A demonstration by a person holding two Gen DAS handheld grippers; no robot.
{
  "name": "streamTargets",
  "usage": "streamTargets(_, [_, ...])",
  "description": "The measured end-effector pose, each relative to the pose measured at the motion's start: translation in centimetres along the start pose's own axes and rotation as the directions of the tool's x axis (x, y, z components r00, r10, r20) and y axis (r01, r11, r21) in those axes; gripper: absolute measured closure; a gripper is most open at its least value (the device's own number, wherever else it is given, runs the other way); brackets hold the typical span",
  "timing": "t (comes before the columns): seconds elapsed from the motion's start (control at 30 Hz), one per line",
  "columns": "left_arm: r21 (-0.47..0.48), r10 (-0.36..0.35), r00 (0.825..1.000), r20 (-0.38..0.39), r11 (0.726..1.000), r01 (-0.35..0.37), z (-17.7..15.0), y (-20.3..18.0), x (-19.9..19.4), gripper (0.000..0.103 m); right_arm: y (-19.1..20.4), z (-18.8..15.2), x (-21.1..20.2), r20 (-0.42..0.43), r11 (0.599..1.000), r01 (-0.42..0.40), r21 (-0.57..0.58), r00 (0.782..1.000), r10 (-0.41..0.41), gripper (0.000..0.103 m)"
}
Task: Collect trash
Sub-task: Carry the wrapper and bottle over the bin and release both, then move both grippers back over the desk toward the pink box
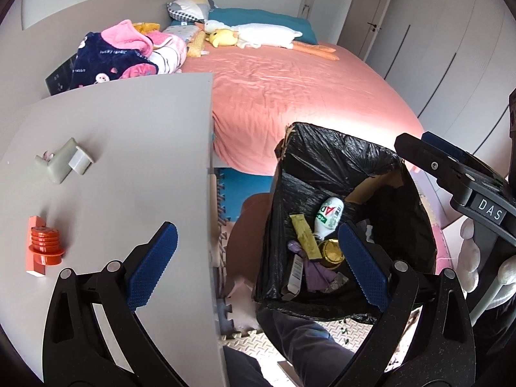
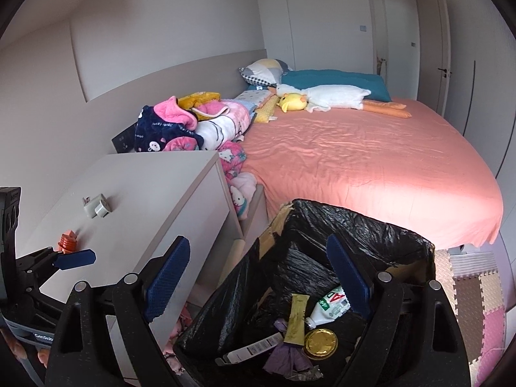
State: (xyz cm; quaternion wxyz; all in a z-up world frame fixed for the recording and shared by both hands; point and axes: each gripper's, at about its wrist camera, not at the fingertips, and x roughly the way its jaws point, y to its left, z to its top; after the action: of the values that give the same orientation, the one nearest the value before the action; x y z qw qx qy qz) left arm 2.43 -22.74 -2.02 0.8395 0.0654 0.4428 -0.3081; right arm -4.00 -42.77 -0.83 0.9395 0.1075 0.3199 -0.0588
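The grey worktop ends in a straight edge beside the pink bed, leaving a narrow gap of floor where the black-lined trash bin stands. Inside lie a white bottle lettered "AD", a gold lid and wrappers. The left gripper and right gripper both gape wide, jaws empty, over the bin's edge
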Motion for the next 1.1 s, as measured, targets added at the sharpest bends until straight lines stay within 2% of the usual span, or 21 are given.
streamTargets(0.5, [-0.091, 0.107, 0.994, 0.025, 0.99, -0.104, -2.1, 6.2, -2.5, 0.007, 6.7, -0.2, 2.5, -0.032, 0.991, -0.123, -0.058, 0.992, 0.121, 0.016])
streamTargets(0.9, [-0.171, 0.211, 0.977, 0.042, 0.965, -0.201, -4.3, 11.5, -4.8, 0.007, 11.4, -0.6, 3.7, -0.027, 0.971, -0.23, -0.068, 0.973, 0.228, 0.016])
streamTargets(1.1, [-0.205, 0.243, 0.969, 0.034, 0.951, -0.232, -5.3, 13.8, -5.5, 0.007, 13.8, -0.9, 4.6, -0.054, 0.958, -0.275, -0.081, 0.961, 0.272, 0.016])
